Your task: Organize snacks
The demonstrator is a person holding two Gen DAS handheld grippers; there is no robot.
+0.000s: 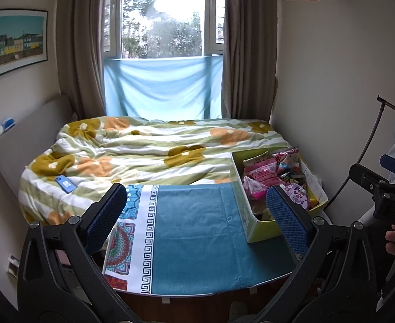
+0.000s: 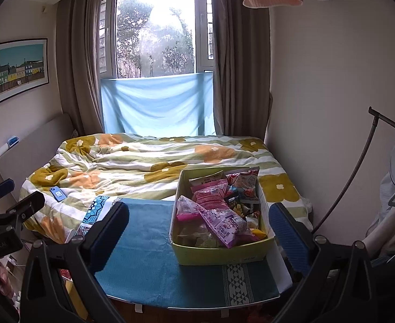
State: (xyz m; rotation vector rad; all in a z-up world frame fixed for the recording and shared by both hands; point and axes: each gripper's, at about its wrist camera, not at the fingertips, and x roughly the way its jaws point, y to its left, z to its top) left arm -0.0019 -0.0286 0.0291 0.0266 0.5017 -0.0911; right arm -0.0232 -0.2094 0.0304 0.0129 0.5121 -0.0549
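The snack box sits on the teal cloth at the table's right side, heaped with crinkly packets — a purple one uppermost. I'd come straight down on that loose top bag and pinch it mid-body, not by a corner. My right gripper and left gripper both gape wide, empty — neither touching anything.

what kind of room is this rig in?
Most likely a small bedroom in a home: a bed with a floral duvet, a curtained window behind it, and a framed picture on the wall.
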